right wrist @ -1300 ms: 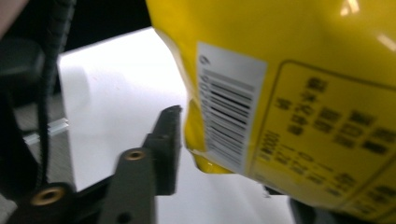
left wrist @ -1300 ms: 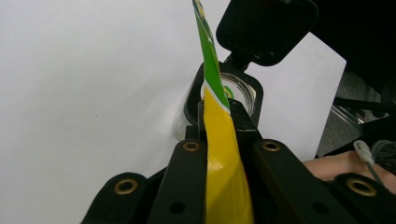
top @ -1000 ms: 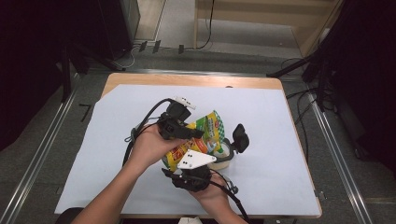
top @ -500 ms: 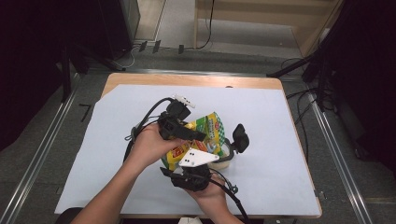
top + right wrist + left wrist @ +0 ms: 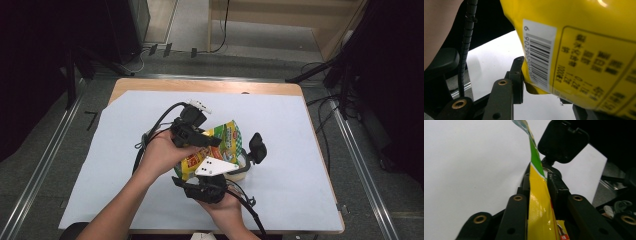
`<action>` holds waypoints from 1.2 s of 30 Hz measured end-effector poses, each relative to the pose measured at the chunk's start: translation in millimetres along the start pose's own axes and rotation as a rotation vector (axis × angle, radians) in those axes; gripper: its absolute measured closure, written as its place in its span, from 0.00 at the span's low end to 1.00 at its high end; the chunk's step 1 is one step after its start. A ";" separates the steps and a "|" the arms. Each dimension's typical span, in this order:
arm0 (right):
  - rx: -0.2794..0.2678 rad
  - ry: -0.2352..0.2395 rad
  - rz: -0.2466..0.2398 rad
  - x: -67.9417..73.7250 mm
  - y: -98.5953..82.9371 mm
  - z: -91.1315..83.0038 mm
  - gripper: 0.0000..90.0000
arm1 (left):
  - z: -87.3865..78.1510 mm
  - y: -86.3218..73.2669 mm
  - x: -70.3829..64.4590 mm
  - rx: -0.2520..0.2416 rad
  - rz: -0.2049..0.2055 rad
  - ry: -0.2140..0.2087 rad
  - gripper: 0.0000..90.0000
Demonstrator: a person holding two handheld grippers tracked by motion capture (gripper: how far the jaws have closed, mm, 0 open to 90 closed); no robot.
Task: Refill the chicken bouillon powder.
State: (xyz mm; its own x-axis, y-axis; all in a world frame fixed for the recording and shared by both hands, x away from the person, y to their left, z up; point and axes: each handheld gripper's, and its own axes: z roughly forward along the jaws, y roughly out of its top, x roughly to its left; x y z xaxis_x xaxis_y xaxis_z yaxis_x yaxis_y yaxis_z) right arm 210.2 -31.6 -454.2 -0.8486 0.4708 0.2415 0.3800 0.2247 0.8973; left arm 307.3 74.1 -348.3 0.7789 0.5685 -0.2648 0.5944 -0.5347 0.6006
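Our left gripper [image 5: 539, 195] fingers pinch the yellow pouch [image 5: 215, 147] edge-on; our right gripper [image 5: 544, 97] view alone shows its barcode, fingers clamping a corner. White surface [image 5: 310, 150] lies open rightward.

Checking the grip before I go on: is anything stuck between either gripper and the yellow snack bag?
Nothing visible. The left gripper clamps the snack bag edge directly, and the right gripper has the bag's barcode corner between its fingers.

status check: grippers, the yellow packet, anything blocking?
Left gripper shut on packet edge. Right gripper clamps its barcode corner. Packet held up over the white sheet. Black clip-like piece close beside it; nothing blocking.
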 end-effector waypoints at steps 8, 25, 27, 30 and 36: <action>0.011 0.019 0.006 -3.7 4.3 -0.3 0.70 | 2.7 7.8 1.6 0.025 -0.018 0.015 0.91; 0.035 -0.006 -0.054 -4.0 6.5 1.2 0.72 | -0.1 5.5 6.4 -0.008 -0.040 -0.023 0.85; 0.032 -0.006 -0.054 -4.0 6.9 1.0 0.72 | -1.3 5.8 6.6 -0.013 -0.038 -0.027 0.83; 0.026 -0.001 -0.045 -3.8 7.8 0.5 0.72 | -2.3 6.0 6.3 -0.024 -0.039 -0.027 0.81; 0.028 -0.006 -0.050 -4.0 7.7 0.8 0.72 | -1.8 5.6 5.3 -0.018 -0.026 -0.009 0.82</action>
State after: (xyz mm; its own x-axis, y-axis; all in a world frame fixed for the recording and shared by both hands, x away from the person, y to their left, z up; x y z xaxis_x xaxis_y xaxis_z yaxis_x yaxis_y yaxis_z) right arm 216.9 -31.1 -448.6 -0.8643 0.4639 0.1946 0.3480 0.2721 0.8971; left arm 314.4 75.3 -344.9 0.7650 0.5763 -0.2876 0.6111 -0.5082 0.6069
